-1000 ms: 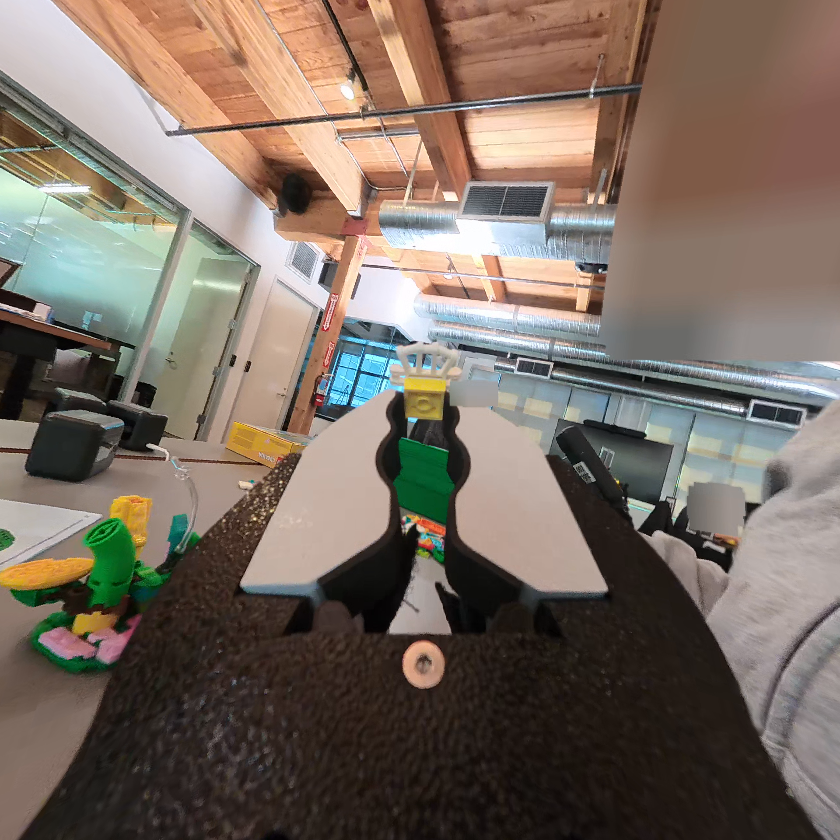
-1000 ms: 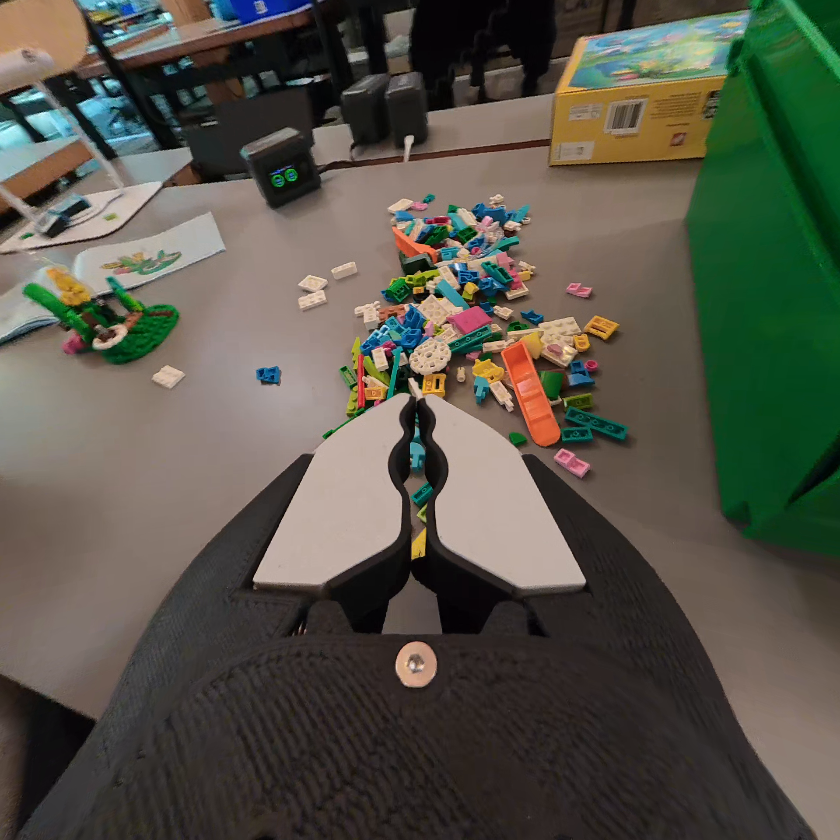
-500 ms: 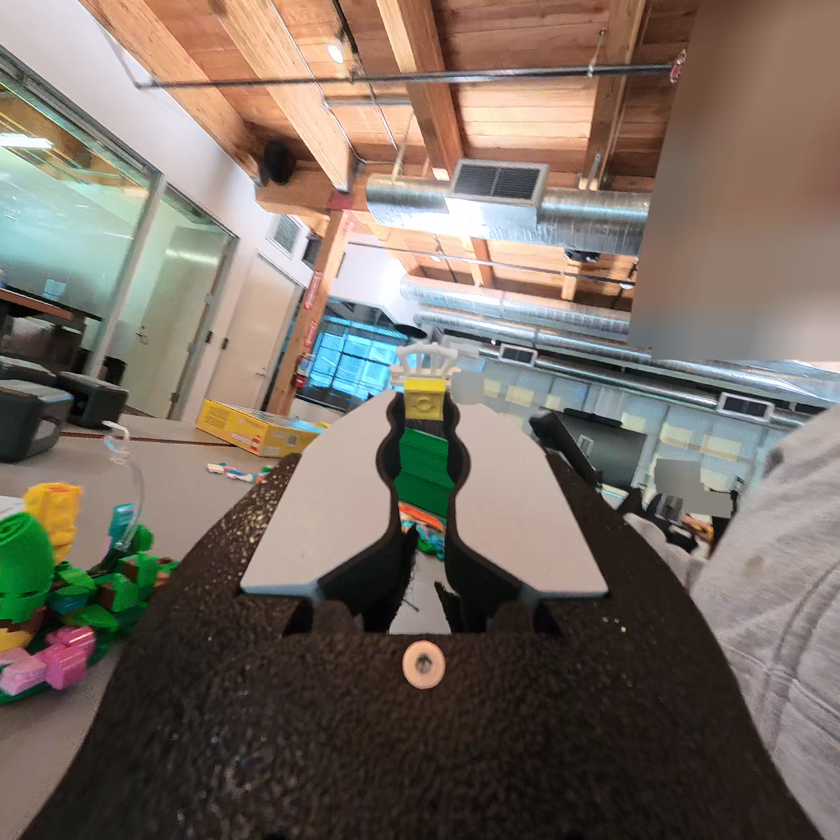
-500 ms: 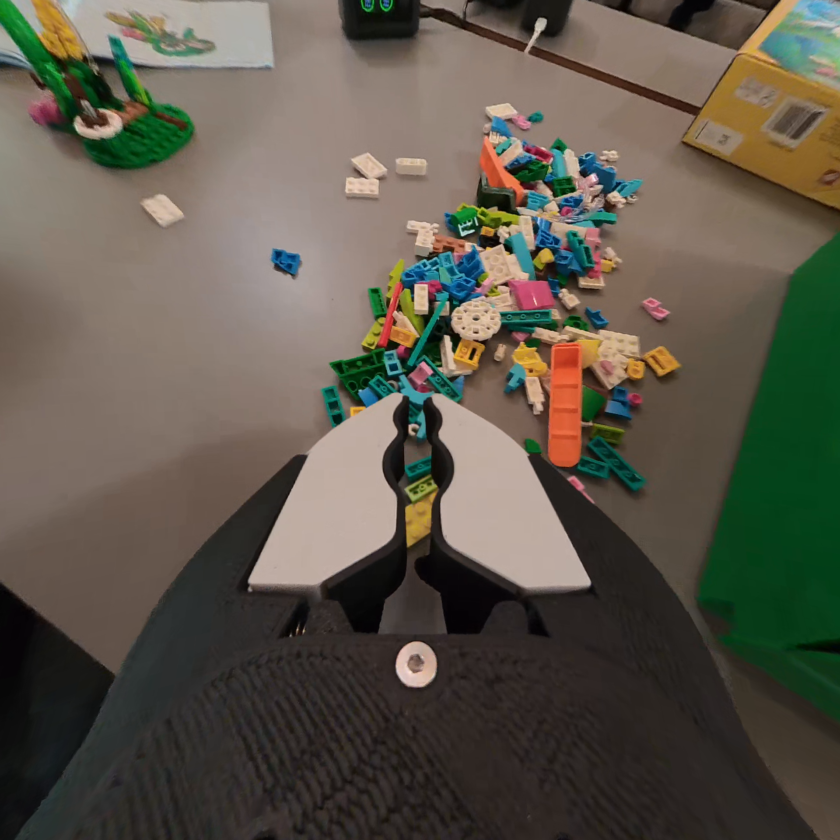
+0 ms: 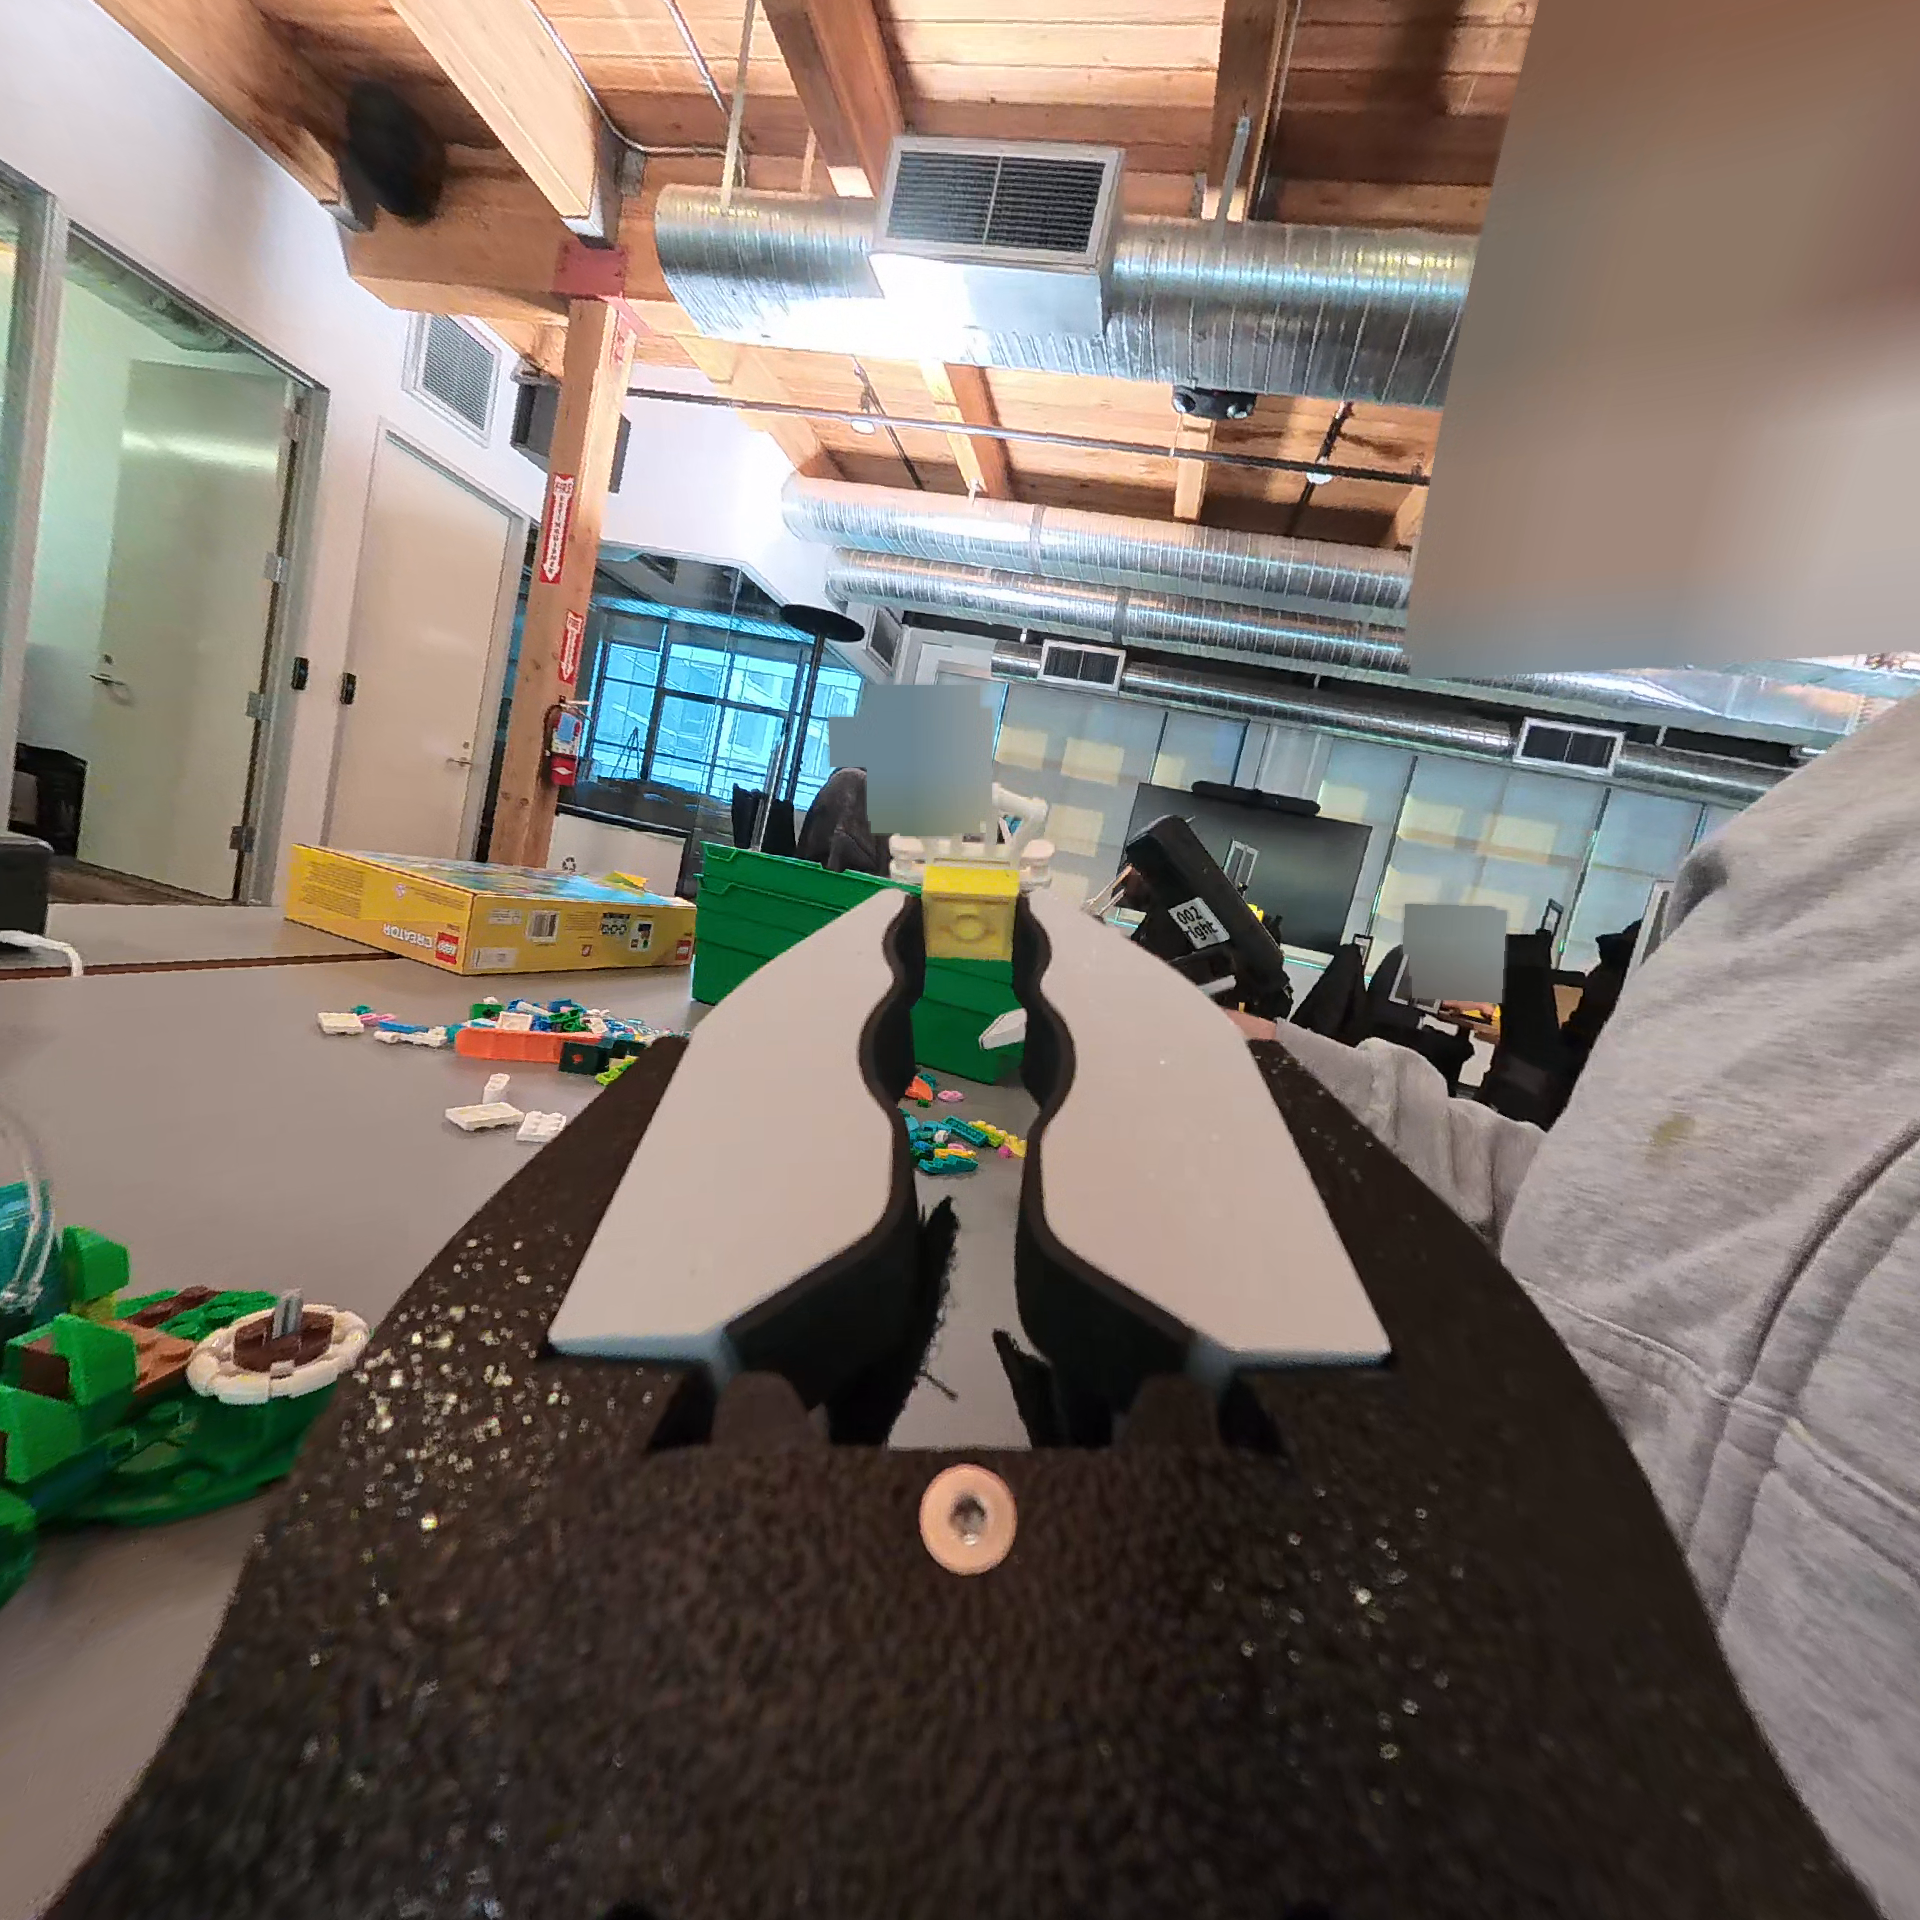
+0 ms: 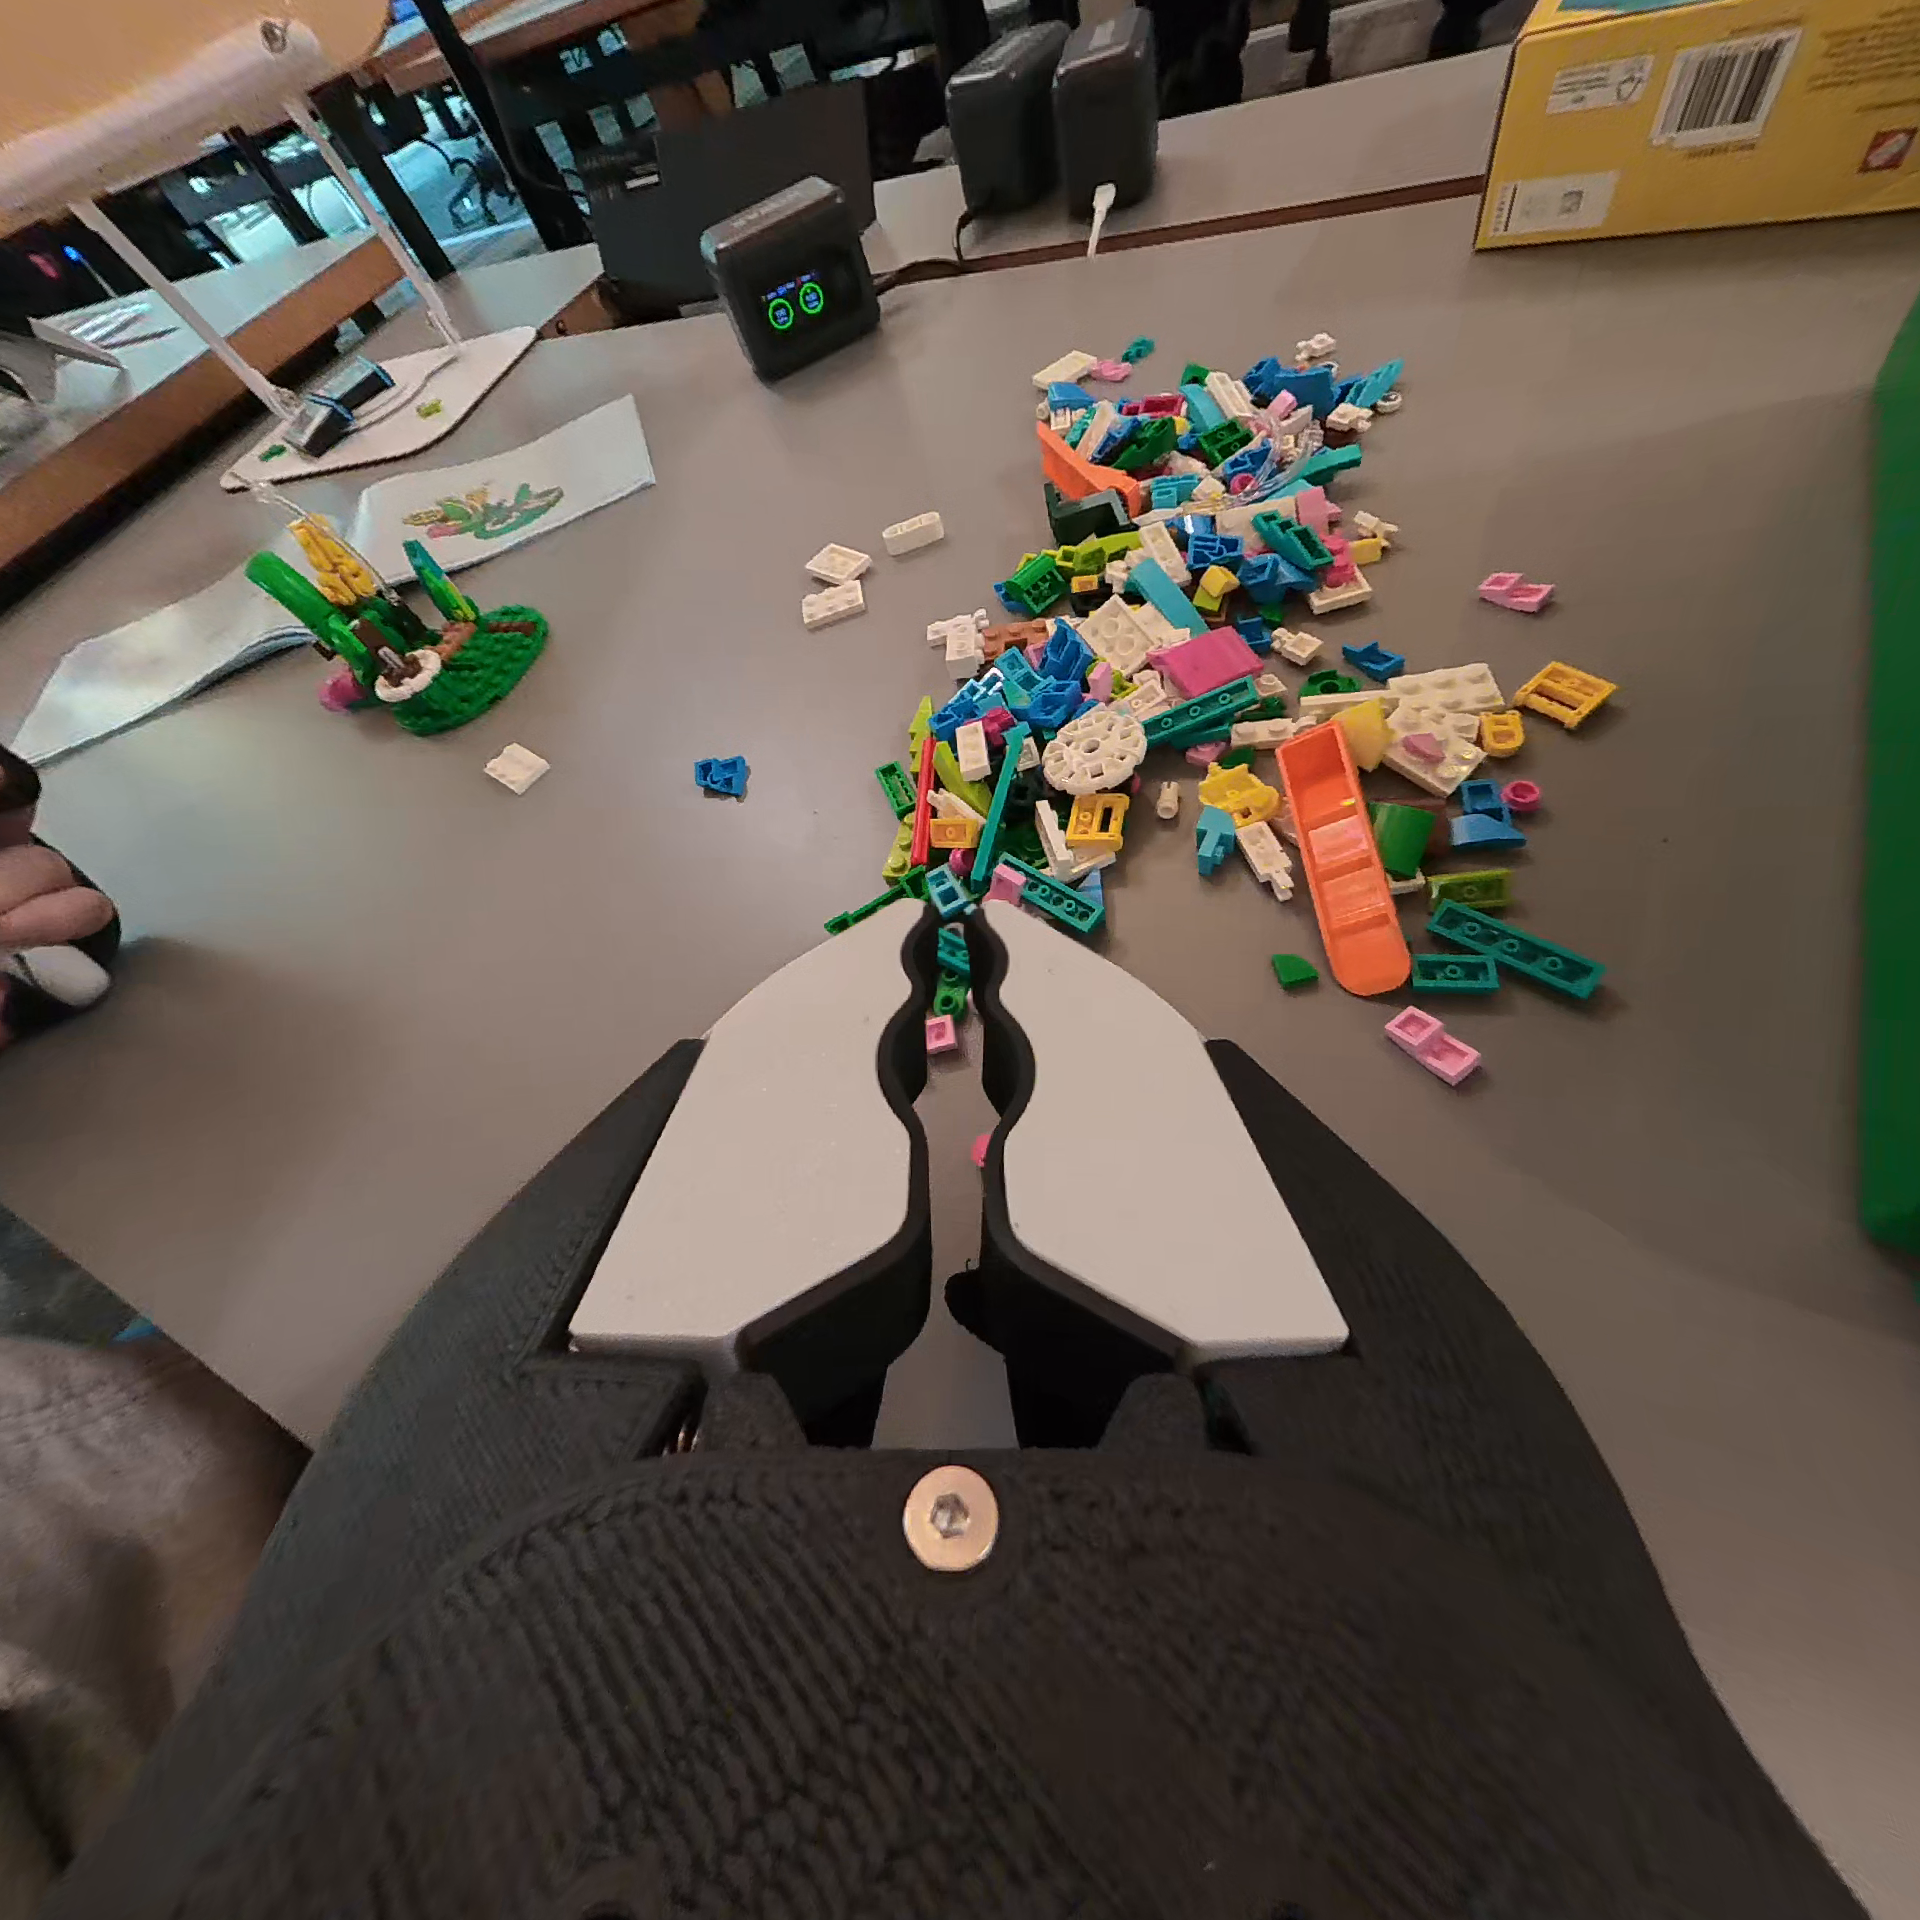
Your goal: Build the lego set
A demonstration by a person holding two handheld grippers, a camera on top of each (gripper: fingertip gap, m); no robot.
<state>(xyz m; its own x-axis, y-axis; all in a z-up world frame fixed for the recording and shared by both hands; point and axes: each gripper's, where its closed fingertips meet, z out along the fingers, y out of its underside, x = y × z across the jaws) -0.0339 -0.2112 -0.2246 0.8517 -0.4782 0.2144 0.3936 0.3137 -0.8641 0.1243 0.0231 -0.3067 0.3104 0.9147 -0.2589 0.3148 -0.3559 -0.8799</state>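
My left gripper (image 5: 966,914) is shut on a small yellow brick (image 5: 968,923) with a white crown-like piece (image 5: 1023,847) on top, held in the air above the table. The green flower model (image 5: 156,1382) stands low at the left of it; it also shows in the right wrist view (image 6: 436,644) at the far left. My right gripper (image 6: 951,920) hovers over the near edge of the pile of loose pieces (image 6: 1174,665). Its jaws stand a narrow gap apart and I see nothing held between them.
An orange brick separator (image 6: 1340,862) lies in the pile. A green bin (image 6: 1896,831) stands at the right, a yellow box (image 6: 1704,114) at the back right. A booklet (image 6: 499,509) and a black device (image 6: 795,281) lie behind. A person's hand (image 6: 52,925) is at the left edge. About 30 cm separates my left fingertips from my right. From my right tips it is roughly 10 cm to the orange brick separator (image 6: 1340,862); from my left, 40 cm.
The left view has swung right, so the model slid to the left edge and the box and bin came into sight. The right jaws went from shut to slightly parted over the pile.
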